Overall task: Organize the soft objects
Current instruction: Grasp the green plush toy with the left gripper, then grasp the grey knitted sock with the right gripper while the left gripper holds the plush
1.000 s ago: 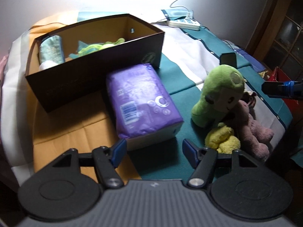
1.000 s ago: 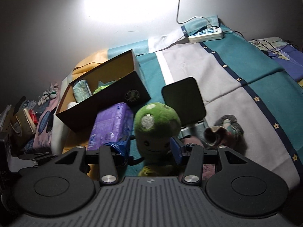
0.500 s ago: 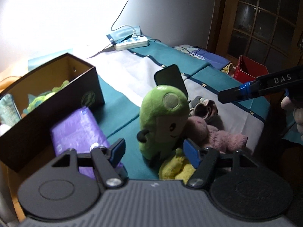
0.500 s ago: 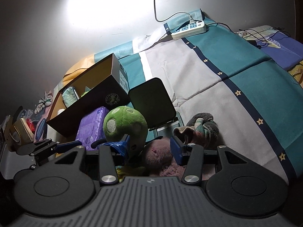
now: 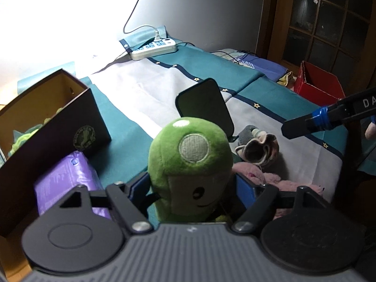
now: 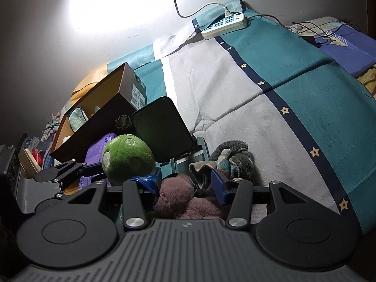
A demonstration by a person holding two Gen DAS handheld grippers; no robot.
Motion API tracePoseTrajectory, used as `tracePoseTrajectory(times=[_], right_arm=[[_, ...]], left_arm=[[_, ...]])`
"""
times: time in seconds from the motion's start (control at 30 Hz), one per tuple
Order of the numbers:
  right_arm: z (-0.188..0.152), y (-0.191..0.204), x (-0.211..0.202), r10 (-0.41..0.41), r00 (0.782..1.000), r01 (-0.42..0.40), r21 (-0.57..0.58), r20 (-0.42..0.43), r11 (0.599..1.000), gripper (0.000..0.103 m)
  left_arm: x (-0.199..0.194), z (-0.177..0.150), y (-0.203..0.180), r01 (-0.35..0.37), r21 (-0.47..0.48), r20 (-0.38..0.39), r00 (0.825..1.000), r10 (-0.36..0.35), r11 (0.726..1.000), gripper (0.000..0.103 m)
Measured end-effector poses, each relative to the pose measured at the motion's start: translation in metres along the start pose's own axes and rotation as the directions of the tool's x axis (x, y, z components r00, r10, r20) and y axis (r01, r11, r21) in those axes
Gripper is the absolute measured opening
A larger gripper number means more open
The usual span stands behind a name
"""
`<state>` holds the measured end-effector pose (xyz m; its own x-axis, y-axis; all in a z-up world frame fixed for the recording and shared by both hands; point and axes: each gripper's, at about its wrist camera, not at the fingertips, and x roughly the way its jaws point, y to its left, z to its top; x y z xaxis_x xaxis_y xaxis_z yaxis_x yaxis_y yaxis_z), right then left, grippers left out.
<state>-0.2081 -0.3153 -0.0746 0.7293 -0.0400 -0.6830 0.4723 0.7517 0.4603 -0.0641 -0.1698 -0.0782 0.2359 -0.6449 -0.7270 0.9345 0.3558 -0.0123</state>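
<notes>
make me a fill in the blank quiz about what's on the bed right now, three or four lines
1. The left tool has its fingers on either side of the ____ plush toy.
2. The right tool hangs open over a ____ plush.
3. The white power strip lies near the ____.
4. The purple pack lies beside the dark ____.

Missing words: green; pink; wall; box

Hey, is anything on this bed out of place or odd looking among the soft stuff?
Yes: a black tablet-like device stands propped on a stand among the soft toys, right behind the green plush. A white power strip also lies on the bedspread by the wall. Nothing looks spilled or damaged.
</notes>
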Motion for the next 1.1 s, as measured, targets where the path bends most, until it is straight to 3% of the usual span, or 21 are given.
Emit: tracePoseTrajectory(times=[0.17, 0.2, 0.57, 0.9, 1.1], right_arm=[[0.003, -0.010, 0.003, -0.007, 1.000, 0.007, 0.015, -0.011, 1.000, 0.031], [0.003, -0.011, 0.004, -0.009, 1.000, 0.009, 0.018, -0.015, 1.000, 0.031], [0.007, -0.022, 0.013, -0.043, 0.999, 0.045, 0.060, -0.026, 0.997, 0.031], [0.011, -0.051, 0.043, -0.116, 0.991, 0.128, 0.246, -0.066, 0.961, 0.031], [0.009, -0.062, 0.058, -0.051, 0.995, 0.082, 0.383, -0.090, 0.920, 0.033]], left_arm=[[0.009, -0.004, -0.004, -0.011, -0.001, -0.010, 1.000, 0.011, 1.000, 0.081], [0.009, -0.005, -0.004, -0.012, 0.000, -0.003, 1.000, 0.012, 1.000, 0.070], [-0.015, -0.009, 0.003, -0.057, -0.050, 0.081, 0.995, 0.061, 0.997, 0.065], [-0.074, -0.002, 0.040, -0.080, -0.214, 0.189, 0.974, 0.121, 0.974, 0.065], [-0.105, -0.009, 0.057, -0.101, -0.311, 0.211, 0.962, 0.172, 0.945, 0.065]])
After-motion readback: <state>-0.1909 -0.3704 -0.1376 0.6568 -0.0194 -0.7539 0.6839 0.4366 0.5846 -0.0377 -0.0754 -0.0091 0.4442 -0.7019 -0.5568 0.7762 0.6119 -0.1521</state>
